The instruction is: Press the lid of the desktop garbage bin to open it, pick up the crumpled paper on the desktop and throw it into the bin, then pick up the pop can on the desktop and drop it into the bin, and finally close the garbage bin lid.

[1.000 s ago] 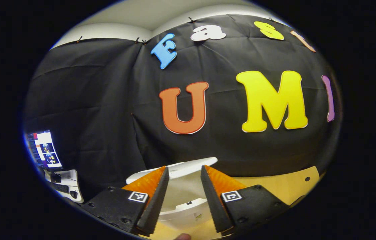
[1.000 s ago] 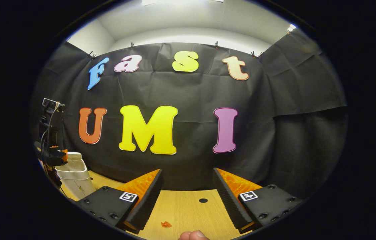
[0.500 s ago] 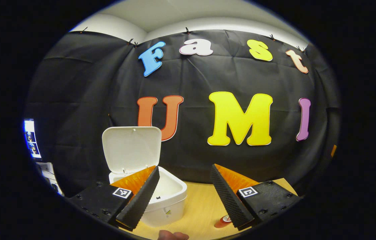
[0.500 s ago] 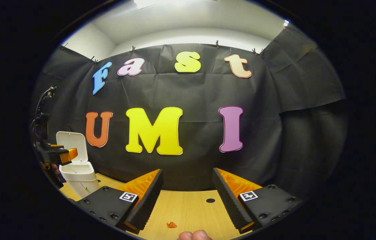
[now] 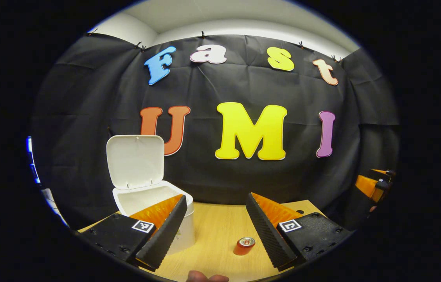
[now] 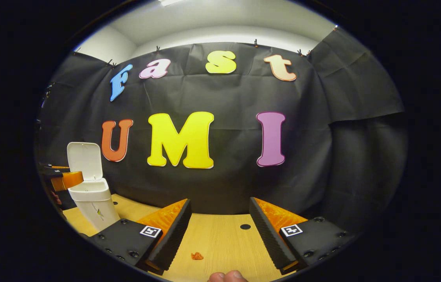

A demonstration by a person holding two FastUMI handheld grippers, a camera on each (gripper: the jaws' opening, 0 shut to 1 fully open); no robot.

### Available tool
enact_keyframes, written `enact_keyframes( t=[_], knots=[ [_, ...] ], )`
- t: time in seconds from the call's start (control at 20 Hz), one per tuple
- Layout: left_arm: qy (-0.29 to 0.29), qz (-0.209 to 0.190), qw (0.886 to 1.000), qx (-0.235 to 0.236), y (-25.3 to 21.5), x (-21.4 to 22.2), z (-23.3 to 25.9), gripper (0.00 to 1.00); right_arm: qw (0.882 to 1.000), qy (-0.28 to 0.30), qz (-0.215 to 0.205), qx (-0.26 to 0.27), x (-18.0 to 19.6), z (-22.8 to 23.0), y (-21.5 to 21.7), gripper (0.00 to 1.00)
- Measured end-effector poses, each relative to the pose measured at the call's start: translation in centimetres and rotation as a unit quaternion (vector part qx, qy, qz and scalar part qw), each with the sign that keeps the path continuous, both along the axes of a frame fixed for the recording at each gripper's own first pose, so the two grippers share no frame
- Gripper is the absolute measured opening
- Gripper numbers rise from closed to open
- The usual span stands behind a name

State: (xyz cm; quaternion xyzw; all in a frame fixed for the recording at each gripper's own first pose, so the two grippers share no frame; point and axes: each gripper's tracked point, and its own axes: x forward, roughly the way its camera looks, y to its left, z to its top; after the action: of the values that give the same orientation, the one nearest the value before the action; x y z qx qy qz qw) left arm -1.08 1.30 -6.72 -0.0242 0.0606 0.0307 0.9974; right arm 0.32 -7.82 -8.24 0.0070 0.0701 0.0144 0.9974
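The white desktop bin stands at the left on the wooden table with its lid raised upright. A red pop can stands on the table, right of the bin. My left gripper is open and empty, held back from the bin, with the can low between its fingers and farther off. In the right gripper view, the bin is far left and a small orange crumpled paper lies on the table just ahead. My right gripper is open above it, holding nothing.
The wooden table has a small round hole near the back. The other gripper shows at the right edge of the left gripper view. In the right gripper view the left gripper hovers beside the bin. A thumb shows at the bottom.
The bin lid has swung up from nearly shut to fully open. My left gripper has pulled back from the bin and turned right, bringing the can into view. The right gripper barely moved.
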Motion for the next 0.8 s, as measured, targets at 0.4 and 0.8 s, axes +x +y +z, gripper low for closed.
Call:
enact_keyframes(
  t=[0.4, 0.8],
  knots=[
    [0.052, -0.038, 0.998, -0.015, -3.5, -3.6, -4.4, 0.99, 0.990, 0.133, 0.041, 0.012, -1.9, -10.1, 0.9, 0.95],
    [0.106, -0.020, 0.994, -0.012, -2.1, -6.2, -7.0, 1.00, 0.966, 0.233, 0.112, -0.026, -1.0, -20.9, 3.9, 0.95]
  ],
)
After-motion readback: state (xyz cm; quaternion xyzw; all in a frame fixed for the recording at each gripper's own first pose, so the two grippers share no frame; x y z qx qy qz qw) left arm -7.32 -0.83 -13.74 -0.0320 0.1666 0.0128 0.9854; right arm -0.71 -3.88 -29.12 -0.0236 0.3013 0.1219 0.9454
